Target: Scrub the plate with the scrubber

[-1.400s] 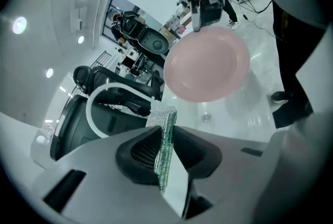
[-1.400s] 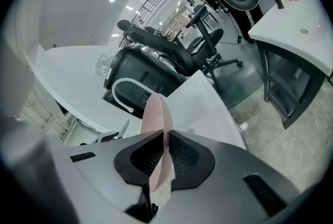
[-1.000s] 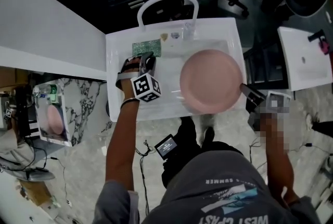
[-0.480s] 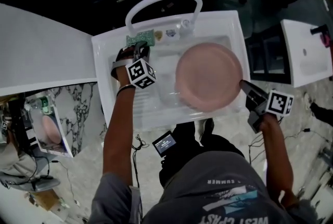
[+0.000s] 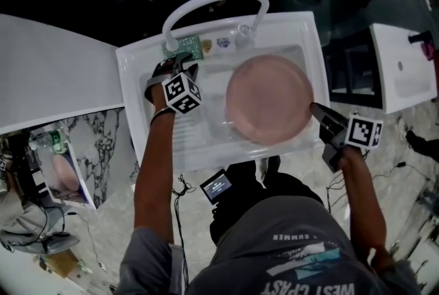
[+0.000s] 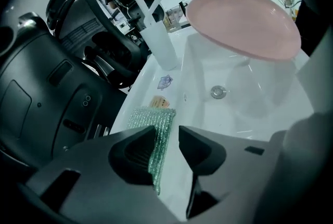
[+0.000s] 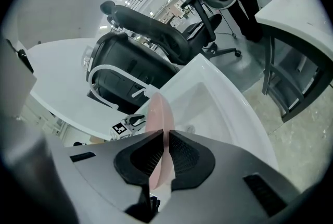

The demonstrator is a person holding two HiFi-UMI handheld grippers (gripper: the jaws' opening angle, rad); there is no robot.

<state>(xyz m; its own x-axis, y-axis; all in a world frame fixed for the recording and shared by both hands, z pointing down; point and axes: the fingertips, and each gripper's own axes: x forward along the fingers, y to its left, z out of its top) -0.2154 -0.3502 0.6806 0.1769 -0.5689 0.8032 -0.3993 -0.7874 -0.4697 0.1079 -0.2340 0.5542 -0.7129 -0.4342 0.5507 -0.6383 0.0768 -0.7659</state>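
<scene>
The white sink (image 5: 302,25) lies below me. Above its basin hangs the pink plate (image 5: 269,99), its right rim clamped tight between the jaws of my right gripper (image 7: 165,152). The green scrubber (image 6: 156,134) lies on the sink's far left ledge. My left gripper (image 6: 169,145) straddles it, jaws just opening, apart, not pressing.

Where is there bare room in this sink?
Free: the basin floor around the drain, under the plate the right gripper holds up. Crowded: the back-left ledge by the faucet, where the left gripper's jaws have just been opening, scrubber between them.
</scene>
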